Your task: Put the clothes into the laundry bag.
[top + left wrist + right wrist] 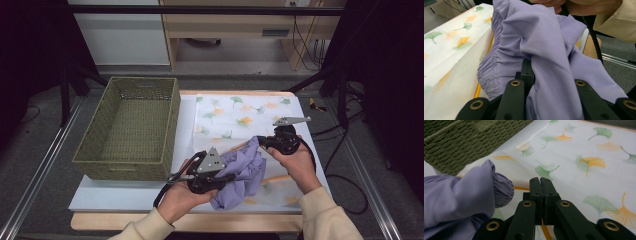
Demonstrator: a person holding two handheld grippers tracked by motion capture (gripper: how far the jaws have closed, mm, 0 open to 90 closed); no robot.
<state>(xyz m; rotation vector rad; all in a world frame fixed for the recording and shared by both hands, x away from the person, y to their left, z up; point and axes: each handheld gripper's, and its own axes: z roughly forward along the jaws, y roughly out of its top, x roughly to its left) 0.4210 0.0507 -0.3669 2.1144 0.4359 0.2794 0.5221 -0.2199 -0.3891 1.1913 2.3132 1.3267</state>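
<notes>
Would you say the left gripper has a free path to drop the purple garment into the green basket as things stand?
Probably yes: the green basket sits open-topped just beside the left gripper, nothing between, though the purple garment hangs bulky.

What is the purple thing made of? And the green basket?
The purple garment looks like thin, smooth woven cloth: it folds softly, with stitched seams and a gathered band. The green basket looks woven from cord or fibre, matte; its plaited strands show.

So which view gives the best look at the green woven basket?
The high view: the whole green woven basket shows there, left of the leaf-print cloth, open side up with nothing in it. The right gripper view catches just a stretch of its woven wall at top left. The left gripper view faces the purple garment instead.
</notes>
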